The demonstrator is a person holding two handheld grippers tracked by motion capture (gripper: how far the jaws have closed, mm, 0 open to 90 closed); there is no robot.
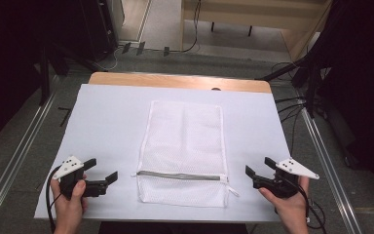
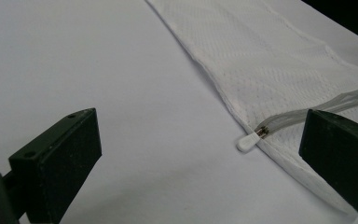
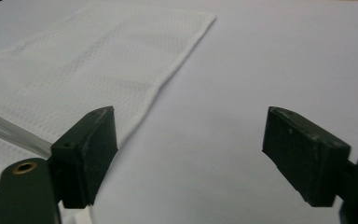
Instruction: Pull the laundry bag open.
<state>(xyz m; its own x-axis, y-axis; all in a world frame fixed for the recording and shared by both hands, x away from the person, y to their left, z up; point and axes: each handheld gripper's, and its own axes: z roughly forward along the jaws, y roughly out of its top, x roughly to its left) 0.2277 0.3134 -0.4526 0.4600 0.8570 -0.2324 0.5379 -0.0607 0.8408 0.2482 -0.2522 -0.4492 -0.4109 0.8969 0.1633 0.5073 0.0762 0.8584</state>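
a white mesh bag (image 1: 184,151) lies flat in the middle of a white sheet (image 1: 107,122) that covers the table (image 1: 175,80). the bag's far edge stops short of the sheet's far edge, and its near edge sits close to the sheet's near edge. a grey zip (image 1: 181,175) runs across the bag near that near edge.

left of the bag there is a wide bare strip of sheet. the left gripper (image 1: 102,176) sits there, near the bag's near left corner but not touching it, held in a hand (image 1: 70,202). its jaws are spread wide with nothing between them.

right of the bag there is another bare strip. the right gripper (image 1: 258,170) sits there, apart from the bag's near right corner, held in the other hand (image 1: 289,204). its jaws are spread wide too and hold nothing.

in the left gripper view a small white zip tab (image 2: 248,141) pokes out past the bag's side edge, and one black jaw hides part of the zip. in the right gripper view the bag's near end is cut off by the picture's left side and by a jaw. the room past the table is dark and hard to make out.
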